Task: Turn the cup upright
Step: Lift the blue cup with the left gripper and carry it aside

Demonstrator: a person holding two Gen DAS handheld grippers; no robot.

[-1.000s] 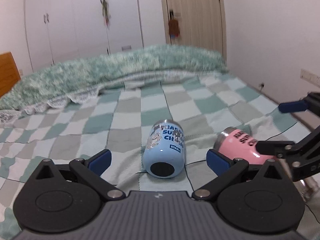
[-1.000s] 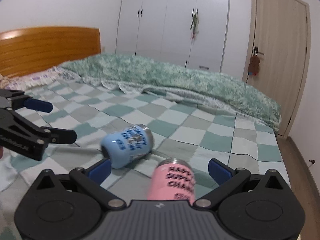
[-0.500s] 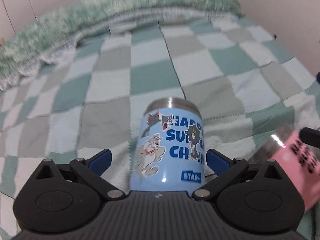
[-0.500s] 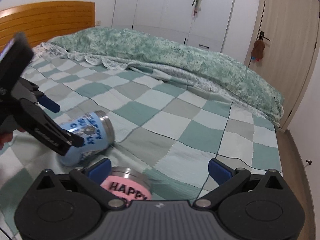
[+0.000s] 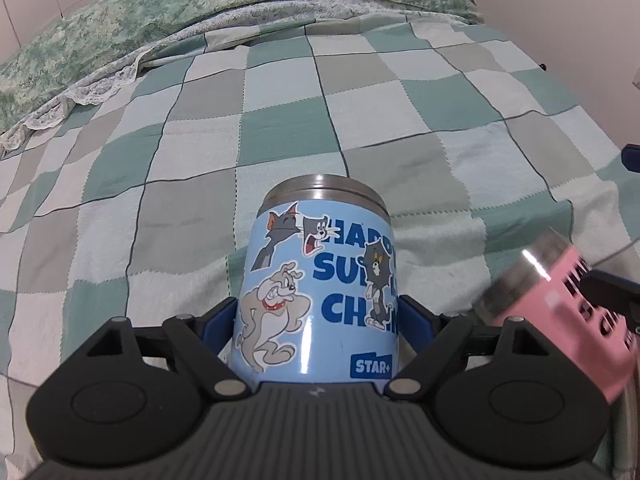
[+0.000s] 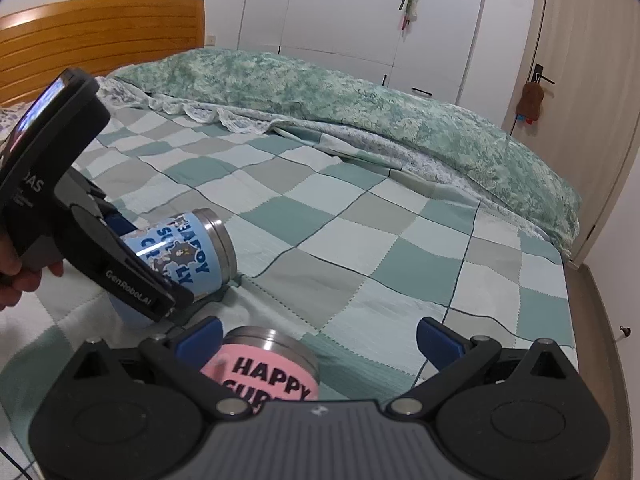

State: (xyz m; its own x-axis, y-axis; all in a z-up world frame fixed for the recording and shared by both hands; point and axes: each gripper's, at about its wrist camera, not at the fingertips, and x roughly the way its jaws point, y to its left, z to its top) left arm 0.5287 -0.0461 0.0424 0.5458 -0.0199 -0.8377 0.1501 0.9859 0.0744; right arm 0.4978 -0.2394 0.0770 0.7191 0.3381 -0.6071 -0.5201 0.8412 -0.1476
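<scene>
A light blue cup (image 5: 320, 292) with cartoon stickers and a steel rim lies on its side on the checked blanket. My left gripper (image 5: 318, 320) is shut on it, pads on both sides of its body; this also shows in the right wrist view (image 6: 188, 248). A pink cup (image 6: 264, 368) with black lettering lies on its side between the fingers of my right gripper (image 6: 318, 338), which is open; its left pad is close to the cup, the right pad stands apart. The pink cup also shows in the left wrist view (image 5: 560, 304).
A checked green and grey blanket (image 6: 360, 248) covers the bed. A rumpled green quilt (image 6: 360, 100) lies across the far side. A wooden headboard (image 6: 100, 40) stands at the left, wardrobes and a door behind. The bed's edge and floor (image 6: 604, 320) are at the right.
My left gripper has closed in around the blue cup and shut on it. My right gripper has come down over the pink cup, which now sits between its open fingers.
</scene>
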